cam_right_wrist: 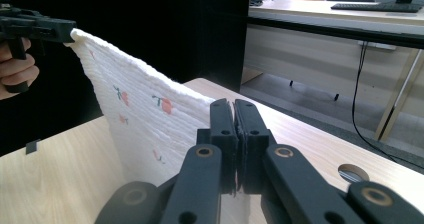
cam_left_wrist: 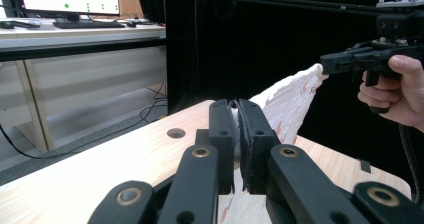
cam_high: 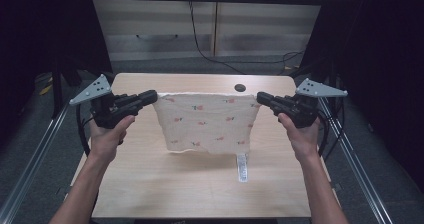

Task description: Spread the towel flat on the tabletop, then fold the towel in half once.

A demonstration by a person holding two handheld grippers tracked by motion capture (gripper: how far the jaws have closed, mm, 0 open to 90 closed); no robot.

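You hold the white cloth with small red prints (cam_high: 207, 121) stretched above the light wooden table (cam_high: 150, 184), left gripper (cam_high: 150, 97) and right gripper (cam_high: 262, 99) each clamped on a top corner. Lifting looks done; folding or laying it flat likely remains.

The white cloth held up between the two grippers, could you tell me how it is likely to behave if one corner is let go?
The cloth hangs limp from its pinched corners, so it is probably floppy and would swing down toward whichever of the left gripper and right gripper keeps hold. It looks thin, likely light. Its woven surface seems unlikely to slip.
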